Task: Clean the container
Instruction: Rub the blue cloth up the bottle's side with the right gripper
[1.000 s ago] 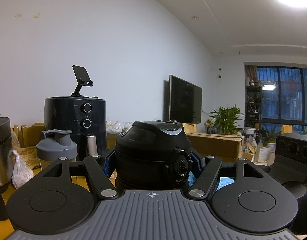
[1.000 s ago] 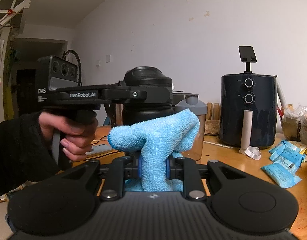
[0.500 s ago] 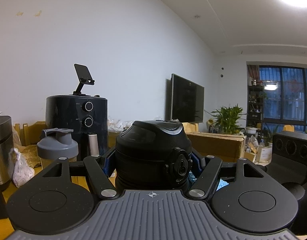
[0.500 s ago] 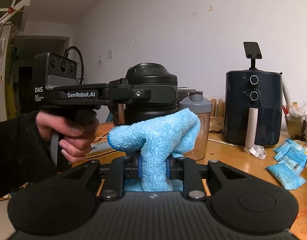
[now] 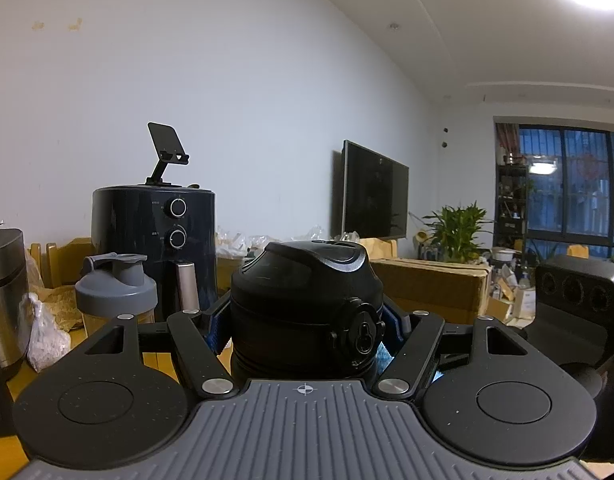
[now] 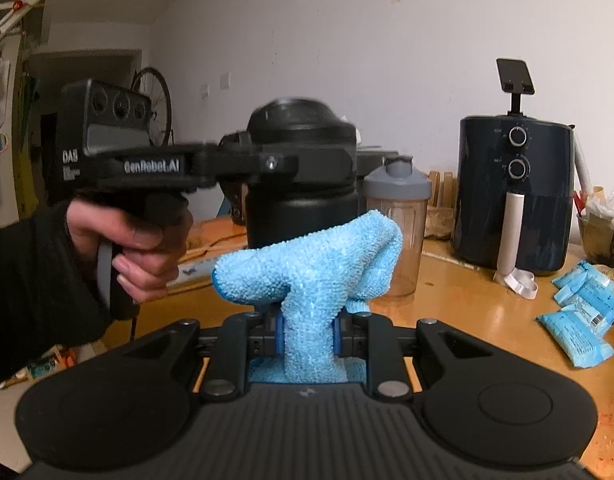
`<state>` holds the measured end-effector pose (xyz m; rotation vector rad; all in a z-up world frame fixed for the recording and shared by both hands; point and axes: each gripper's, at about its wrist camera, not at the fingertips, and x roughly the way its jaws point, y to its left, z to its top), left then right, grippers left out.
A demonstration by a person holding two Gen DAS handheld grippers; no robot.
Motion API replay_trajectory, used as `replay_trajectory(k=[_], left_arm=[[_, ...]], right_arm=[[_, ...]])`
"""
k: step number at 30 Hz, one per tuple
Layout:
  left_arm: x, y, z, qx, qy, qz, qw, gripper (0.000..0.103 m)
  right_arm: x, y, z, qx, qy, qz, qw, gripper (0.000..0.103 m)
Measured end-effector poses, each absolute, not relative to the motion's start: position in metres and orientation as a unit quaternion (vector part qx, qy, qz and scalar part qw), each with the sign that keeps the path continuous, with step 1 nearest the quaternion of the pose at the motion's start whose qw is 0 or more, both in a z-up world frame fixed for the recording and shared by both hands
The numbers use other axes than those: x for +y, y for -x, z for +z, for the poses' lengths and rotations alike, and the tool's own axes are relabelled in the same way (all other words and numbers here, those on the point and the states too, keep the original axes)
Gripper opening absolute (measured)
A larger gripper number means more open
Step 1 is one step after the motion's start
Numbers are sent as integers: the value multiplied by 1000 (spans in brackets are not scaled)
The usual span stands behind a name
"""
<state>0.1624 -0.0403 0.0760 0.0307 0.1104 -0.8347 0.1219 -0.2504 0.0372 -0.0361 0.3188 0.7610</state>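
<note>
In the left wrist view the left tool (image 5: 307,332) is clamped on a black bottle (image 5: 307,304), which fills the lower middle of the frame with its domed lid and a round lock button facing the camera. The blue pads press on the bottle's sides just below the lid. Behind it, at the left of the frame, a grey-lidded shaker cup (image 5: 115,292) stands on the wooden table (image 5: 155,360) in front of a dark air fryer (image 5: 155,240) that carries a phone stand (image 5: 167,152) on top. A television (image 5: 375,192) hangs on the wall right of centre, and a potted plant (image 5: 455,228) sits beside it.

In the right wrist view the right tool (image 6: 307,336) pinches a blue microfibre cloth (image 6: 311,272) in the lower middle of the frame, and its jaws are closing tighter on the fabric. The cloth bulges upward in front of the bottle, just below its body; whether they touch cannot be told. At the left of the frame a hand (image 6: 131,248) in a dark sleeve grips the handle of the other tool. Blue packets (image 6: 579,312) lie on the table at the right.
</note>
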Motion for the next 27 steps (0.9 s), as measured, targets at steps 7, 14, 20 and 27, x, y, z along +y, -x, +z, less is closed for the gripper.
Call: replay_trajectory(k=[7, 14, 20, 27], left_arm=[[-34, -166, 74, 54, -12, -405, 913, 68], [-31, -167, 70, 56, -12, -405, 913, 68], [-24, -162, 63, 54, -9, -404, 913, 68], [-23, -160, 61, 52, -9, -403, 914, 68]], right_arm=[[-243, -128, 24, 195, 33, 368, 908, 16], [-236, -135, 7, 234, 50, 367, 899, 16], [-229, -139, -9, 259, 65, 361, 893, 16], [-223, -138, -28, 278, 74, 354, 890, 17]])
